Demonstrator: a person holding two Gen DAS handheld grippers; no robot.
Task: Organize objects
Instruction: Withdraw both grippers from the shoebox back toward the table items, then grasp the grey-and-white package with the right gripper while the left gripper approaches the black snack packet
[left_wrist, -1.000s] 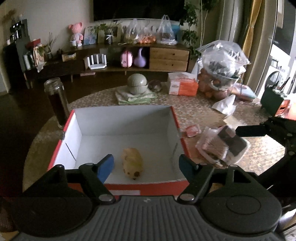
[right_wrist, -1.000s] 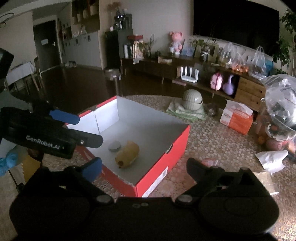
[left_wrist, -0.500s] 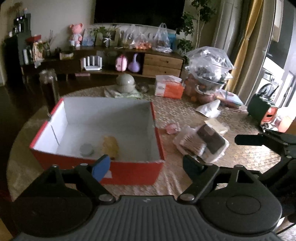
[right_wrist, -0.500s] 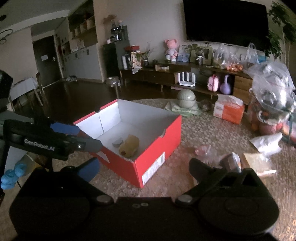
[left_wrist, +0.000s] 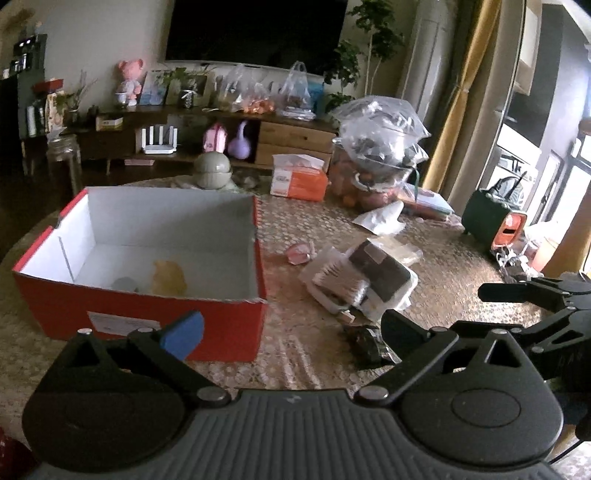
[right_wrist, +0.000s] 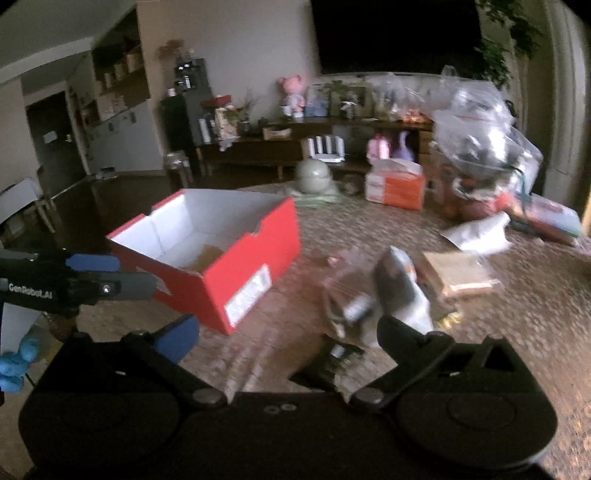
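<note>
Nearby, both grippers' fingers (left_wrist: 184, 328) gape empty, left widening, beside glossy red cardboard box (left_wrist: 147, 314)

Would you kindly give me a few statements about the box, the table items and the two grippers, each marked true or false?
1. The red box has a white inside. True.
2. The yellow toy lies on the table beside the box. False: it lies inside the box.
3. The left gripper holds nothing. True; its jaws are opening.
4. The orange tissue box sits inside the red box. False: it stands on the table beyond it.
5. The right gripper is clamped on the box wall. False: it is open, apart from the box.
</note>
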